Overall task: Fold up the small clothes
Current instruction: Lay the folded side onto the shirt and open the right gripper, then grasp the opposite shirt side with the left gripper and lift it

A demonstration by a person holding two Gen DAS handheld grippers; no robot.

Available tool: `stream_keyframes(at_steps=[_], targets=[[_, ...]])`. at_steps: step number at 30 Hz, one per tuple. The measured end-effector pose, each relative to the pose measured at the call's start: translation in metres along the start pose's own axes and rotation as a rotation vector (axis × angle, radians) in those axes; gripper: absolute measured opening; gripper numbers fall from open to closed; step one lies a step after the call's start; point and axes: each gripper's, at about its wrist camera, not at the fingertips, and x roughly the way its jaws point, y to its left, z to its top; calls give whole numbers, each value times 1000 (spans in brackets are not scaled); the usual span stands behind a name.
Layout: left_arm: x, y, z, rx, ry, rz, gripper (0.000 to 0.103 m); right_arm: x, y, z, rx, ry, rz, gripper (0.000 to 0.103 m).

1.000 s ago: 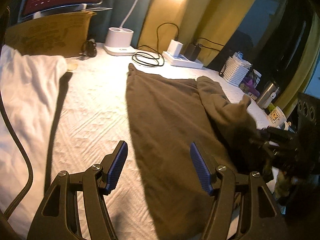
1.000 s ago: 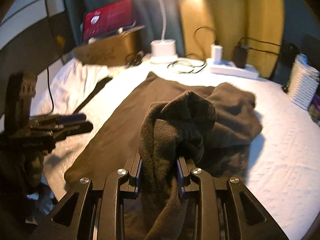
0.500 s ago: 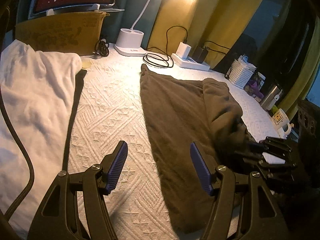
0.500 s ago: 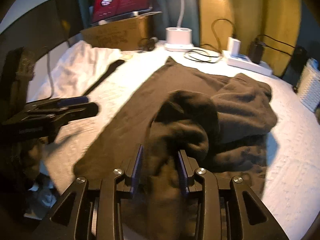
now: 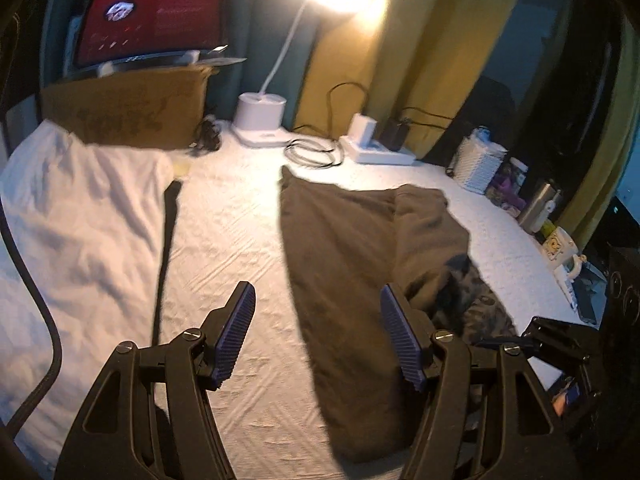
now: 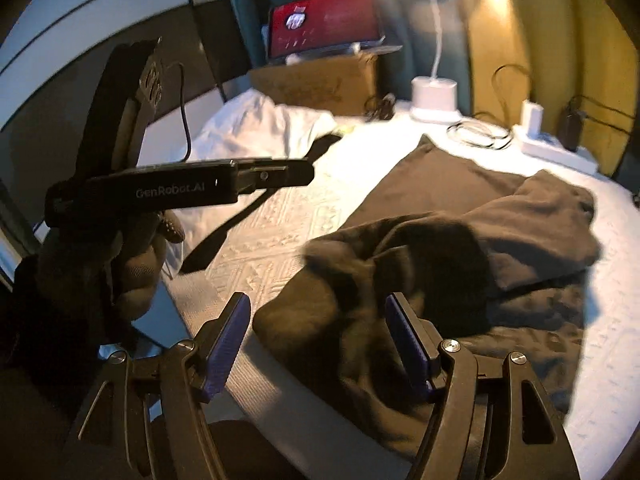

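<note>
- L gripper [image 5: 318,336]: jaws spread wide, nothing held; it is hung over the white bedspread [image 5: 240,240], w/ the left edge of the brown garment [image 5: 344,240] seen btwn the pads.
- R gripper [image 6: 318,344]: jaws also spread, nothing clamped; bunched cloth is seen btwn and beyond the pads, contact can't be told (blur).
- Garment: laid lengthwise on the bedspread, left part flat, right part piled in a loose heap [image 6: 440,264] near the front edge.
- Risk 1: heap is judged loose and uneven, so a fold made over it would prob. be lumpy; cause = cloth not smoothed first.
- Risk 2: a thick bunch could be pinched instead of one edge, so layers would be dragged together and the flat part skewed.
- Risk 3: garment's near end is close to the bed edge; a pull toward the person could slide it off.
- Risk 4: both tools are near each other; a clash is possible if both are aimed at the same corner.
- Views: R view alone shows the heap's height and the L gripper from the side; L view alone shows the flat left edge's full run, plus the mug [image 5: 560,246] and basket [image 5: 478,166] at right.
</note>
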Motion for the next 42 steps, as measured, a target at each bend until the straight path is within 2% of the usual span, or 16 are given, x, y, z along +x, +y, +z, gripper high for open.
stream_keyframes(at_steps=[1, 3, 6, 8, 11, 13, 15, 17, 21, 25, 29, 31, 32, 33, 36, 42], targets=[[-1, -6, 1, 9, -3, -13, 68, -11, -3, -1, 11, -21, -5, 72], [1, -20, 1, 30, 0, -42, 79, -25, -10, -2, 29, -47, -20, 72], [12, -38, -3, 76, 34, -56, 80, -39, -28, -10, 78, -72, -56, 72], [26, -46, -11, 103, 72, -62, 80, -41, -45, -17, 116, -64, -113, 72], [52, -42, -27, 109, 164, -3, 78, -38, -68, -31, 147, -46, -201, 72], [60, -39, -37, 98, 197, -13, 56, -32, -80, -39, 162, -26, -245, 72], [60, -39, -44, 99, 220, -21, 19, -25, -91, -46, 164, -6, -295, 72], [51, -41, -50, 108, 207, -13, 6, -18, -100, -53, 174, 17, -305, 72], [39, -29, -61, 58, 218, 23, 4, -11, -104, -62, 159, 42, -316, 72], [33, -25, -72, 37, 240, 51, 4, -11, -104, -65, 147, 50, -311, 73], [21, -20, -60, 30, 222, 145, 8, -19, -106, -61, 144, 31, -297, 73], [12, -24, -52, 51, 184, 173, 37, -26, -111, -60, 152, 12, -298, 73], [8, -28, -46, 62, 157, 176, 60, -29, -113, -60, 156, 4, -299, 73], [5, -34, -40, 72, 131, 170, 65, -32, -117, -60, 163, -4, -302, 73], [11, -56, -25, 139, 104, 153, 65, -36, -126, -60, 178, -16, -311, 74], [55, -110, -1, 298, 117, 124, 65, -47, -152, -61, 212, -38, -334, 74]])
